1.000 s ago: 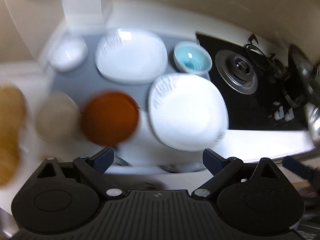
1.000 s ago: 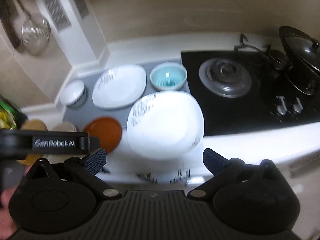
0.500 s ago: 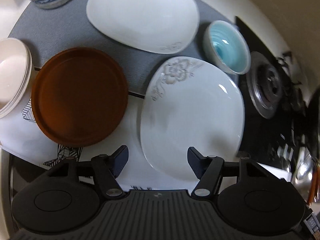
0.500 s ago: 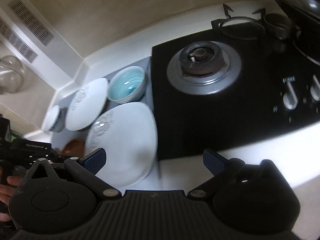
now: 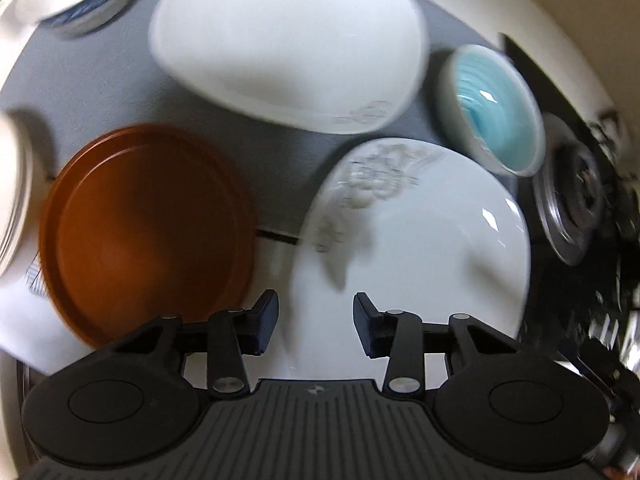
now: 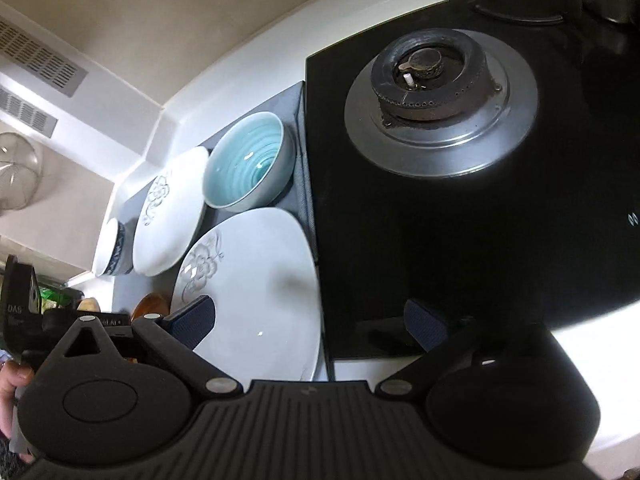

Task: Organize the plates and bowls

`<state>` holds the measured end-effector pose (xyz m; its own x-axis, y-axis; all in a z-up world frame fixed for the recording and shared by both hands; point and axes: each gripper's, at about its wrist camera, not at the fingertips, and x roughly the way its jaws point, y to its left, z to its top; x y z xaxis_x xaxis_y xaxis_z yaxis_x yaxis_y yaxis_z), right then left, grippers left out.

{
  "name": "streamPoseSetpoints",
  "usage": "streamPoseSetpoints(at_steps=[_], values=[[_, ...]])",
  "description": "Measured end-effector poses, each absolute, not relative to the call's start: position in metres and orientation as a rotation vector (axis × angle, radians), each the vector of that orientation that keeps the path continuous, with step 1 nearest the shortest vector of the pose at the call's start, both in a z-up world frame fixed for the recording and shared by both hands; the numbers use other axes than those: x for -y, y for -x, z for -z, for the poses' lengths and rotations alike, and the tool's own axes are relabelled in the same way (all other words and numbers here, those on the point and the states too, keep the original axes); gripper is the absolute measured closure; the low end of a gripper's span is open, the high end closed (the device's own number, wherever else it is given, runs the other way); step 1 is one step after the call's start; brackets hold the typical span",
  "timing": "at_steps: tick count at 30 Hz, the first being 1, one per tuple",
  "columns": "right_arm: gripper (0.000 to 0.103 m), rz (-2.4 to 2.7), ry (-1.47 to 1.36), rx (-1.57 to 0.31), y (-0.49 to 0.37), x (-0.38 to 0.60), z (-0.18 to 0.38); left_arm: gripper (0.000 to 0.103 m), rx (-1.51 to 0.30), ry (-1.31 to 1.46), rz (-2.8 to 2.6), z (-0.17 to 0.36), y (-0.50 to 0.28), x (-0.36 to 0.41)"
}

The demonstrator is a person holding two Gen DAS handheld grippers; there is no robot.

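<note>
A white floral plate lies nearest; my left gripper is open, its jaws astride the plate's near rim, gripping nothing. A brown plate lies to its left, a second white plate behind, a turquoise bowl at right, a blue-rimmed bowl far left. In the right wrist view my right gripper is open and empty over the near white plate and the hob edge, with the turquoise bowl beyond.
A black gas hob with a burner lies right of the dishes. A grey mat lies under the far dishes. A stack of cream bowls sits at the far left. The wall runs behind the counter.
My left gripper has come lower and closer to the near white plate, and its jaws have narrowed around the rim. My right gripper has dropped closer toward the hob and the plate's right side.
</note>
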<state>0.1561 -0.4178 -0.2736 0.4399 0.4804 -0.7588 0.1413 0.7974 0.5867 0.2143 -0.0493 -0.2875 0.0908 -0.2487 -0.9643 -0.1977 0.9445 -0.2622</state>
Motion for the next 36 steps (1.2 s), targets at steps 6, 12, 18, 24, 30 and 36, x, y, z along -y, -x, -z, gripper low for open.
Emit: streamPoseSetpoints(at_steps=[6,12,18,24,30,36], values=[[0.025,-0.265,-0.748,-1.144,-0.162,0.423,0.291,0.077,-1.499,0.338,0.073,0.299,-0.218,0.051],[0.048,-0.275,-0.694,-1.175,-0.173,0.411,0.310,0.077,-1.462,0.289,0.072,0.304,-0.217,0.058],[0.074,-0.357,-0.598,-1.173,-0.176,0.391,0.321,0.076,-1.491,0.408,0.120,0.312,-0.218,0.036],[0.083,-0.381,-0.703,-1.232,-0.180,0.394,0.335,0.076,-1.481,0.360,0.136,0.306,-0.211,0.039],[0.083,-0.408,-0.502,-1.211,-0.174,0.383,0.314,0.078,-1.481,0.416,0.138,0.304,-0.196,0.032],[0.079,-0.399,-0.527,-1.248,-0.177,0.379,0.321,0.068,-1.488,0.450,0.137,0.310,-0.193,0.033]])
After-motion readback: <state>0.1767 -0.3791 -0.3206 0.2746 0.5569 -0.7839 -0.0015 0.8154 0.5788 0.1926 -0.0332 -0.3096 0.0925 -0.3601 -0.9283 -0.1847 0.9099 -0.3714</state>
